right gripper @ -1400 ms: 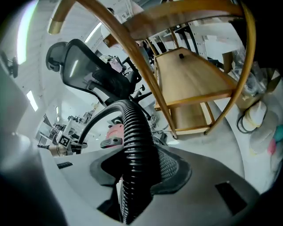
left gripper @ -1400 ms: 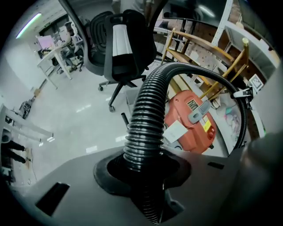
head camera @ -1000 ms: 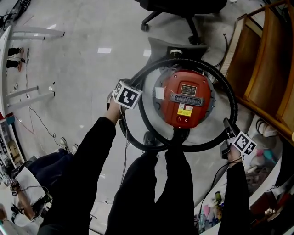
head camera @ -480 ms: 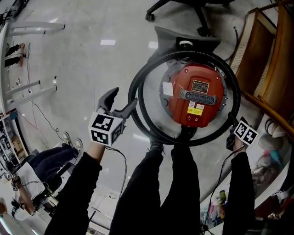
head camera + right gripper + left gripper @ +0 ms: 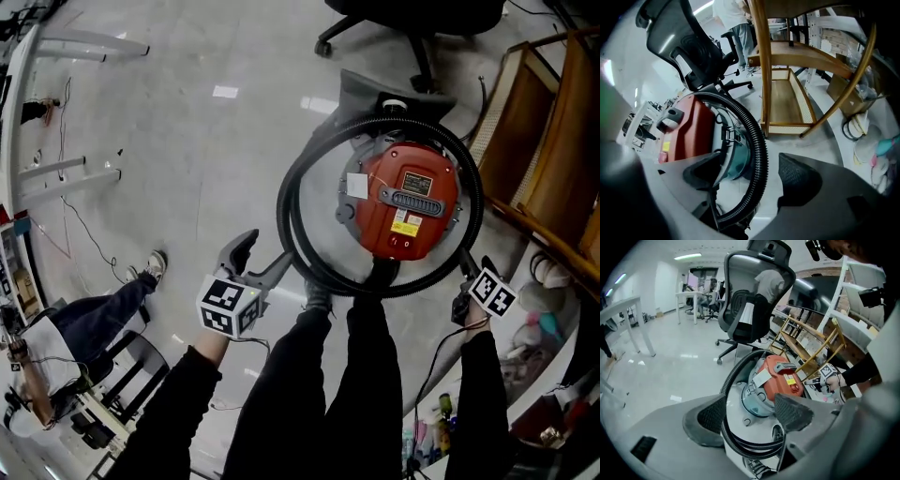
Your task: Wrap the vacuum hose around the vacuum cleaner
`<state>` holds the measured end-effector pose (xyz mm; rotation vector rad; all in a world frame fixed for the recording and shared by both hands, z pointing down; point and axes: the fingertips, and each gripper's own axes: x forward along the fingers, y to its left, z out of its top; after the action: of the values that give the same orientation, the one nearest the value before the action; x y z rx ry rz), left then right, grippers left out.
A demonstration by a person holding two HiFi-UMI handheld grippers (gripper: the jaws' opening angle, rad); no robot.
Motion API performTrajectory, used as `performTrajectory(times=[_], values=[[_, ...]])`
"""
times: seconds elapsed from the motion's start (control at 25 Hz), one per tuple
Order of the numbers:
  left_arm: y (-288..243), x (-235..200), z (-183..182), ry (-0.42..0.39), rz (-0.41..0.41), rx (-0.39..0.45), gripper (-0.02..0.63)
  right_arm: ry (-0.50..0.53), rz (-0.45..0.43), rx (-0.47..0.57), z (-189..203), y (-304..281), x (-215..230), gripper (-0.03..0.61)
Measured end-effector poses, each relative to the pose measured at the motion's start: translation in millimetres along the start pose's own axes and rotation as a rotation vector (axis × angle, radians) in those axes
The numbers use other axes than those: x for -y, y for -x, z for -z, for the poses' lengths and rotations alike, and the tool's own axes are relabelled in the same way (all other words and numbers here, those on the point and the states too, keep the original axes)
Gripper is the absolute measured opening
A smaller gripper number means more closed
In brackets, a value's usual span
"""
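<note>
Glossy pale floor (image 5: 187,169), an office chair (image 5: 412,19) beyond. The red-topped vacuum cleaner (image 5: 408,202) stands upright at my feet, with the black ribbed hose (image 5: 286,216) coiled level around it. My left gripper (image 5: 264,251) has just spread its fingers wide beside the coil. The fingers of my right gripper (image 5: 466,274), also just opening, straddle the hose loosely.

Your L gripper (image 5: 265,251), jaws just opened w/ nothing btwn, hangs left of the hose (image 5: 289,216) looped round the red vac (image 5: 405,199). R gripper (image 5: 466,279) (jaws just opening too) has hose at its tips, lower right.
</note>
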<state>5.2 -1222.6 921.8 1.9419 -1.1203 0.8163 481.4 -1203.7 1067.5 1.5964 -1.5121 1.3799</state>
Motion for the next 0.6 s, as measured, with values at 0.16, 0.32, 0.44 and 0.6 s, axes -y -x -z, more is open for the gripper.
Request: performTrajectory(times=[0.16,0.32,0.44,0.6], values=[[31.5,16.5,-3.8,-0.002,0.024,-0.006,0.337,-0.032,-0.067,0.04,-0.9,54.1,-36.7,0.391],[83.8,49.4,-12.3,-0.015,0.084,-0.034,0.337,-0.056,-0.18,0.067,4.6,134.9,-96.1,0.391],[130.3,76.2,-27.5,-0.012,0.145,-0.016,0.337,-0.067,-0.277,0.088,11.6,203.6,-154.5,0.39],[186.3,110.9,-44.0,-0.043,0.212,0.018,0.337,-0.076,-0.4,0.146,12.7,289.1,-232.4,0.387]])
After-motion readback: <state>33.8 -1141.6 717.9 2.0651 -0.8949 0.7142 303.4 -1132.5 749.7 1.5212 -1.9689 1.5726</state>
